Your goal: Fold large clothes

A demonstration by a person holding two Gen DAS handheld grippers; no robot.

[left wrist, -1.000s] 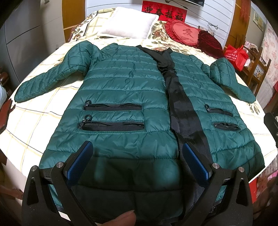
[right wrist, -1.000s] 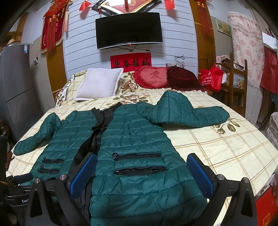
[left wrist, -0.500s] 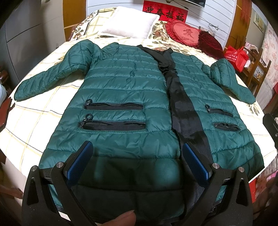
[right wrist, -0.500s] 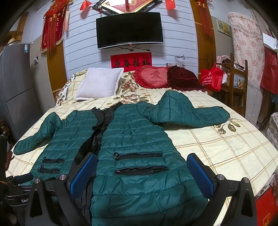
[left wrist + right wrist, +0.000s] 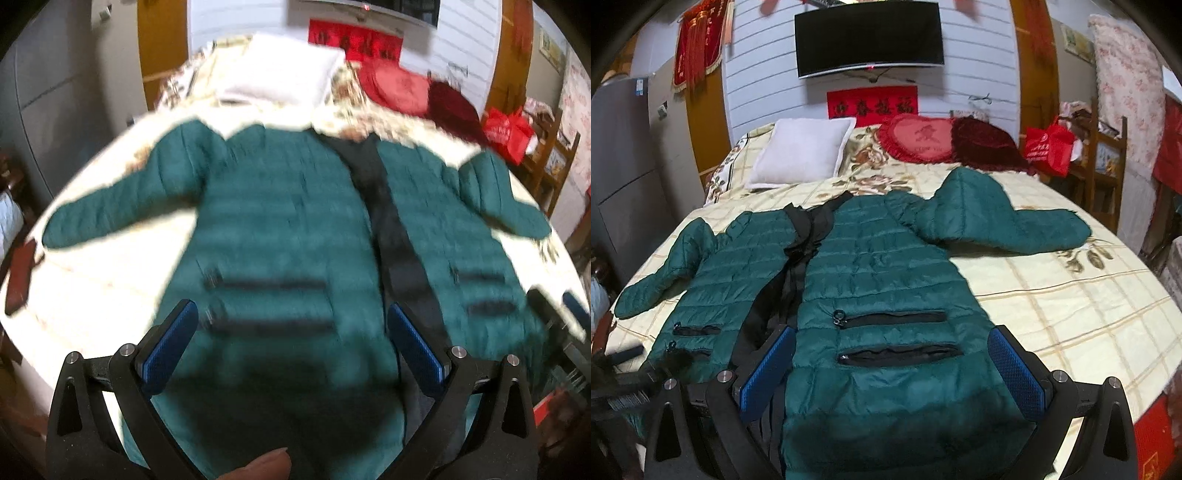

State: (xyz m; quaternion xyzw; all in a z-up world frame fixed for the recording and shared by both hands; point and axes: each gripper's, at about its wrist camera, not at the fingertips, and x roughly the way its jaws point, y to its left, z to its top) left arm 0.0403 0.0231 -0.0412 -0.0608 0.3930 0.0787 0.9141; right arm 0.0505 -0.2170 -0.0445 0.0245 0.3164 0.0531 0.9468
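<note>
Two grippers, left (image 5: 291, 347) and right (image 5: 892, 365), hover with fingers spread wide over the hem of a green coat (image 5: 871, 295), gripping nothing. It lies flat, front up and sleeves out, on a bed (image 5: 1071, 314) with a cream checked cover. At the head sit a white pillow (image 5: 801, 153) and red cushions (image 5: 919, 138), under a wall television (image 5: 870, 37).

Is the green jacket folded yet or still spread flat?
Spread. The jacket lies flat on the bed, both sleeves out to the sides; both open grippers hold nothing.
</note>
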